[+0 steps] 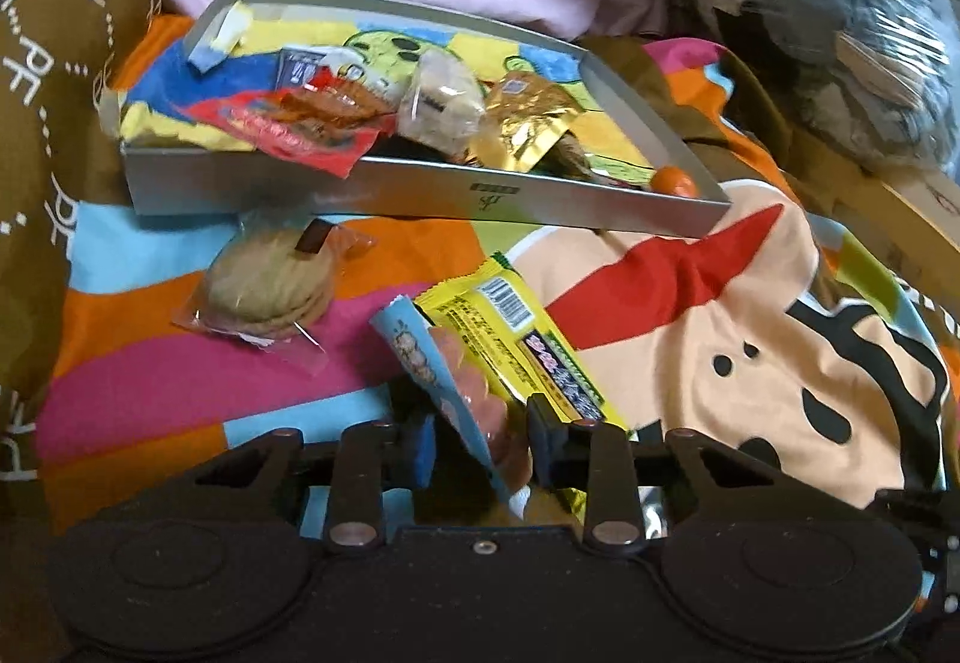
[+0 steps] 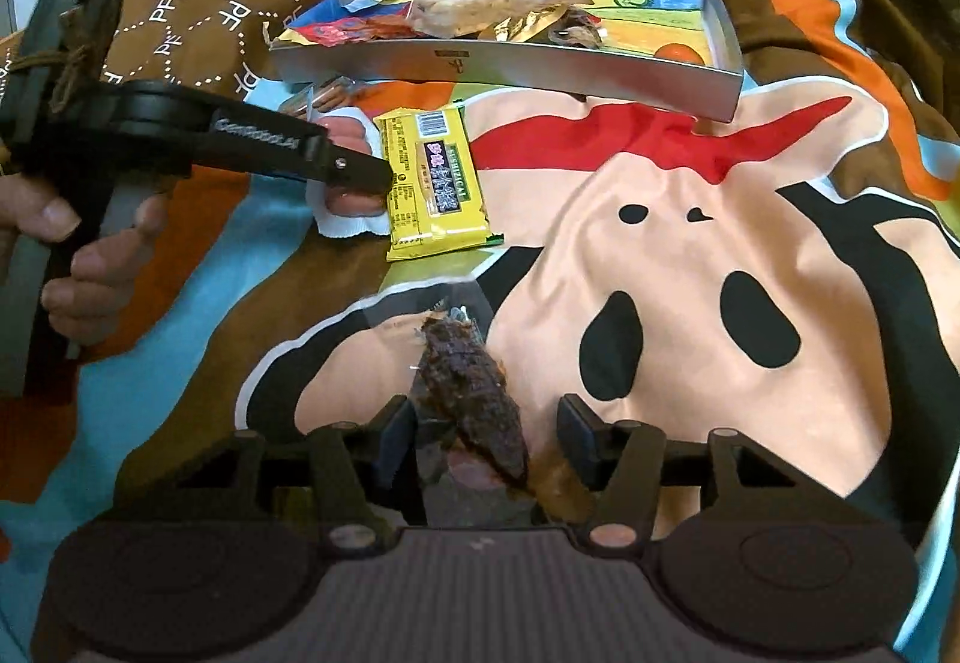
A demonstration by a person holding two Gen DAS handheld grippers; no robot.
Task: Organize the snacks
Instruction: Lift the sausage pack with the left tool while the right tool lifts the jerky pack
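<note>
The blue packet sits between the pads of the left hand-held gripper, which pinches it just beside the yellow bar on the blanket. Best to keep that pinch firm and lift clear of the bar before carrying to the tray. The right hand-held gripper stands spread around a dark snack, not pressing it. I count one tray, one yellow bar, one cookie pack outside and roughly six snacks inside.
</note>
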